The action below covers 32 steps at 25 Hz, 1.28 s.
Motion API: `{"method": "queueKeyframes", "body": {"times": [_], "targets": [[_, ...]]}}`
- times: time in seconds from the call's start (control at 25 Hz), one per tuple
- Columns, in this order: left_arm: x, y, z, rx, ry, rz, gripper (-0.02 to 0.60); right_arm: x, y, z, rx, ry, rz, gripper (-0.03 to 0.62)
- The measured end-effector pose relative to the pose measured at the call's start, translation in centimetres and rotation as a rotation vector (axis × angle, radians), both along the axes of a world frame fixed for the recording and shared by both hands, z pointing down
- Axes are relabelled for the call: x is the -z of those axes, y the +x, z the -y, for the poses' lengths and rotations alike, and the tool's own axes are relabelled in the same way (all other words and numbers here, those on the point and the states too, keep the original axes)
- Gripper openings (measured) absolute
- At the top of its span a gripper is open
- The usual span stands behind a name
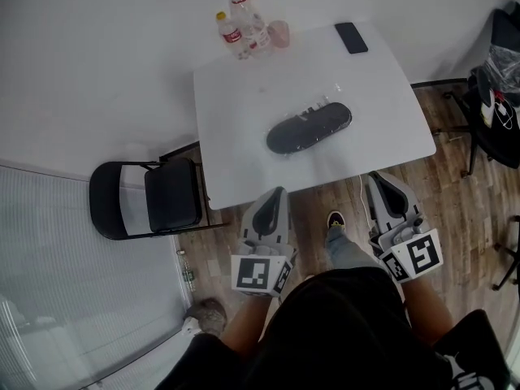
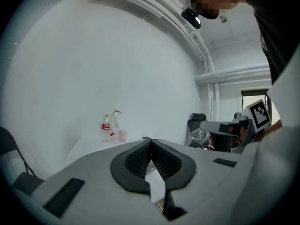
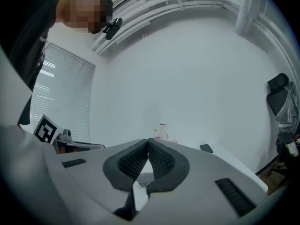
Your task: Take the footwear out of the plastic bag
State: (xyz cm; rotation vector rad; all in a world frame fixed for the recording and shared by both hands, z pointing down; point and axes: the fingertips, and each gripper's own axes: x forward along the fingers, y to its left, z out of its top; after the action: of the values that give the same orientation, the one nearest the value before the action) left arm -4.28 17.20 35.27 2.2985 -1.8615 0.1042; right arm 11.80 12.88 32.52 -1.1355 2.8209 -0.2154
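The fingers [image 2: 138,161] of the left gripper [image 1: 279,192] are clenched together with nothing between them. The left gripper view shows the two ribbed pads meeting at their tips. The right gripper [image 1: 378,177] is the same: its fingers [image 3: 161,161] are pressed shut on empty air.

Both grippers hang over the wooden floor [image 1: 455,210], just short of the near edge of the white worktop [image 1: 236,169]. They point roughly level towards it.

The shoe [image 1: 305,132] is a dark, flat piece lying on its side near the middle of the worktop. It sits inside a clear plastic bag [image 1: 318,106], which shows mostly as crinkled glints along the shoe's far edge. It is well apart from both grippers.

At the far edge stand a few bottles [image 1: 236,31] and a pink cup [image 1: 279,32], with a phone [image 1: 351,37] off to the right. None of them crowds the bag. A folding chair [image 1: 150,197] stands beside the worktop on the left.

The step in hand looks like the approach, with nothing grasped yet. Next, both grippers need to come forward over the worktop and open their fingers. One would probably pinch the loose plastic to hold the bag down while the other takes the shoe at the bag's mouth. I cannot tell from here which end that is. The thin film may slide or bunch up unless it is pinned first.
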Motion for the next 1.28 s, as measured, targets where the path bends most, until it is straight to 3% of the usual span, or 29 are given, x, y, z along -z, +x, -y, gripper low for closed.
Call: {"method": "queueKeyframes", "body": {"times": [0.64,1.04,1.28], "targets": [[0.3,1.6,8.3,0.042,-0.031,0.140,0.023,0.6,1.4,9.3,0.010,0.060,-0.023,0.020],[0.0,1.5,9.1,0.067,-0.032,0.192,0.023,0.6,1.2,10.6,0.013,0.080,-0.024,0.020],[-0.2,1.4,10.1,0.043,-0.037,0.173,0.023,0.4,0.5,11.2,0.015,0.076,-0.034,0.020]]}}
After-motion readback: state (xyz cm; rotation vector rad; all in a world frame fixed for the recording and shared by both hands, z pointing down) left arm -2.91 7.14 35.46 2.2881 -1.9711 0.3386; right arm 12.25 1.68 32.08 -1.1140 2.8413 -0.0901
